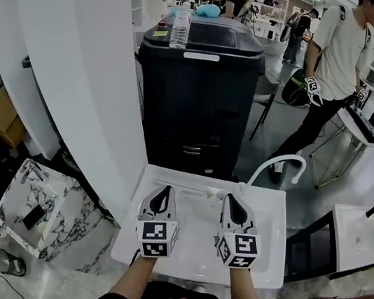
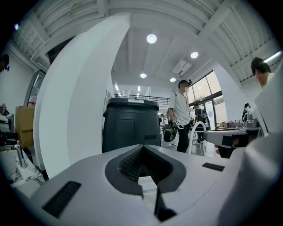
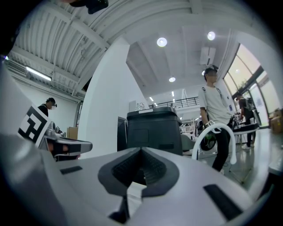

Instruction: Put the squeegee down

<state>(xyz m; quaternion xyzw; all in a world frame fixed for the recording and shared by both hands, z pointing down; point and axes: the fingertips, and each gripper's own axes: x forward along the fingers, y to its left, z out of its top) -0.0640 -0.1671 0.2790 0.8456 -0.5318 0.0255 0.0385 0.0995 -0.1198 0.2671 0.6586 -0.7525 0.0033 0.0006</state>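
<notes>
No squeegee shows in any view. In the head view both grippers hover side by side over a white sink basin (image 1: pixel 276 233), pointing away from me toward the black cabinet (image 1: pixel 201 107). My left gripper (image 1: pixel 159 194) has its jaws together with nothing between them, and its own view shows the same shut tips (image 2: pixel 142 148). My right gripper (image 1: pixel 232 199) also looks shut and empty, its tips meeting (image 3: pixel 141 150) in its own view. The left gripper's body (image 3: pixel 66 145) appears at the left edge of the right gripper view.
A curved white faucet (image 1: pixel 281 162) stands at the basin's far right corner. A water bottle (image 1: pixel 180 29) sits on the cabinet. A white pillar (image 1: pixel 85 91) rises at the left, a marble sink unit (image 1: pixel 33 206) beside it. A person (image 1: pixel 343 62) walks at the right.
</notes>
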